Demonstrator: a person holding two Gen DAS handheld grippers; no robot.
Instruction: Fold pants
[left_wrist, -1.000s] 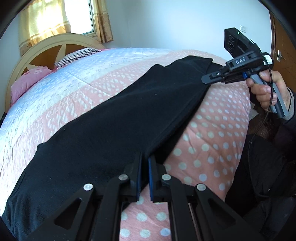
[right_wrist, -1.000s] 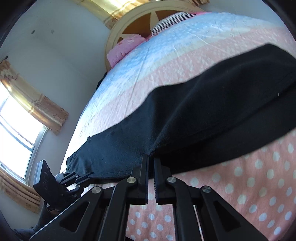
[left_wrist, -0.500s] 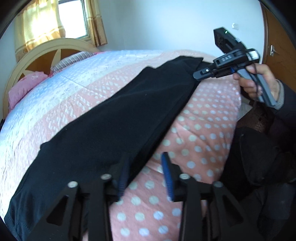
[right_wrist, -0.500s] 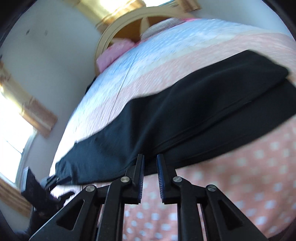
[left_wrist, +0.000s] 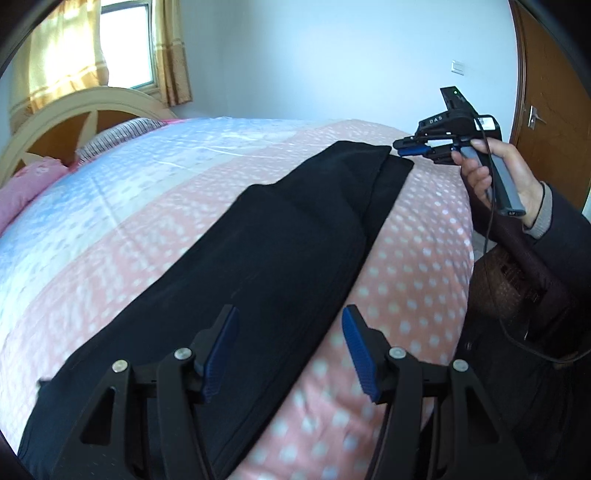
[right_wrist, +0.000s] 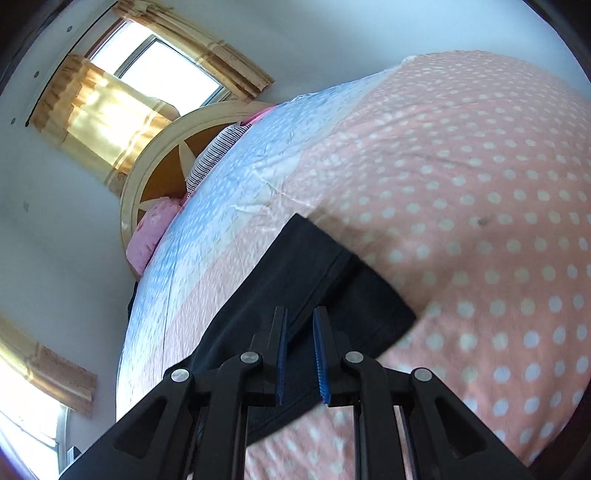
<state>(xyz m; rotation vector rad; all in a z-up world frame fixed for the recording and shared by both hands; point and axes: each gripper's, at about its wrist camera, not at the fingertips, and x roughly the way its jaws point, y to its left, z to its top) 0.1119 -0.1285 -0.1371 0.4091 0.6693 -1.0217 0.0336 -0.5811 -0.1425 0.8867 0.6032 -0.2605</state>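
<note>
Black pants (left_wrist: 277, 240) lie lengthwise on the pink dotted quilt (left_wrist: 413, 280), one leg folded over the other. My left gripper (left_wrist: 290, 332) hovers over their near part with its jaws opening; the cloth lies below them, and the blue pads do not press it. My right gripper (left_wrist: 404, 149), held in a hand (left_wrist: 491, 173), floats just past the pants' far end. In the right wrist view, that right gripper (right_wrist: 300, 317) shows a narrow gap with nothing pinched, above the end of the pants (right_wrist: 295, 273).
A round cream headboard (left_wrist: 74, 107), a pink pillow (left_wrist: 26, 184) and a striped pillow (left_wrist: 118, 136) are at the bed's far left. A curtained window (left_wrist: 125, 40) is behind them. A wooden door (left_wrist: 546, 92) and the person's dark clothing (left_wrist: 535, 332) are at the right.
Both grippers were shut on the pants' edge and have let go. The left one has opened wide and drawn back. The right one has swung along to the pants' end.
</note>
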